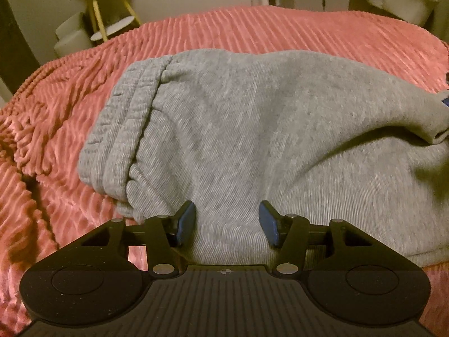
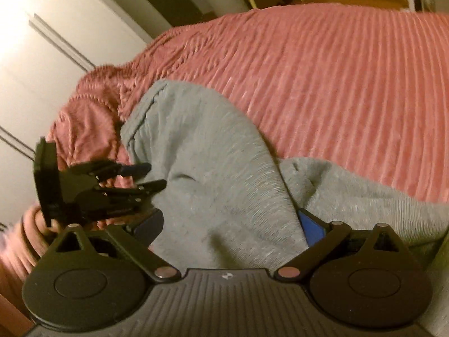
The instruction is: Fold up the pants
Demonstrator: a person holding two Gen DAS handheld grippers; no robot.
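One big bed filled most of both views. It was covered by a pink blanket (image 1: 280,33) with soft ridges running across it. The blanket was bunched up near the left edge of the bed.

On top of the blanket lay the grey pants (image 1: 238,126), close to the near edge of the bed. They were soft and thick, like jogging pants. Their stretchy waistband (image 1: 120,129) was on the left side in the left wrist view. Part of the cloth was already laid over itself, with a loose fold sticking up at the right.

Behind the bed stood a white cupboard door (image 2: 42,42) and a little round side table (image 1: 112,28) with yellow legs.

The left hand-held gripper (image 1: 228,223) pointed down at the near part of the pants, just beside the waistband. Its blue pads stood about half way apart, and a hump of grey cloth filled the gap between them, so it was pinching the pants.

The right hand-held gripper (image 2: 230,227) was spread very wide. Grey cloth lay between its two pads, and the right pad sat beside a fold, but it was not squeezing the cloth.
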